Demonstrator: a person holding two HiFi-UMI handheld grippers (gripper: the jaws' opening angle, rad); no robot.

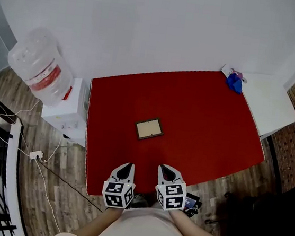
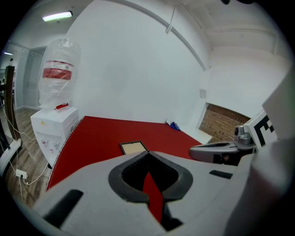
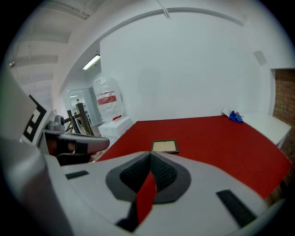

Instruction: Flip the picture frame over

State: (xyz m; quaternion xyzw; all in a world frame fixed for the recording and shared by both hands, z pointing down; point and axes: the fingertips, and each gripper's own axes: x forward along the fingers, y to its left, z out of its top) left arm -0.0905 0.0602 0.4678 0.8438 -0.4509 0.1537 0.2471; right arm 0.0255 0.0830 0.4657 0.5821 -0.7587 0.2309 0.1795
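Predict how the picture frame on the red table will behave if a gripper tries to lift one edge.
The picture frame lies flat and thin, so it probably gives little edge to grab. It looks rigid, so it should pivot whole.

A table (image 1: pixel 205 122) is set against the far wall (image 1: pixel 148 24). A frame (image 1: pixel 149 129) is laid flat on it, about the middle and slightly to the left. A cloth (image 1: pixel 235 83) is found at the table's far right corner, well apart from the frame. A counter (image 1: pixel 269 100) is placed just right of the table, along the far wall. A dispenser (image 1: pixel 63 111) is stood just left of the table, with a bottle (image 1: pixel 39 68) mounted on it. Cables (image 1: pixel 40 166) are trailed over the floor left of the table. The left gripper (image 1: pixel 126 168) and right gripper (image 1: pixel 166 170) are held side by side over the table's near edge, with the frame beyond them.
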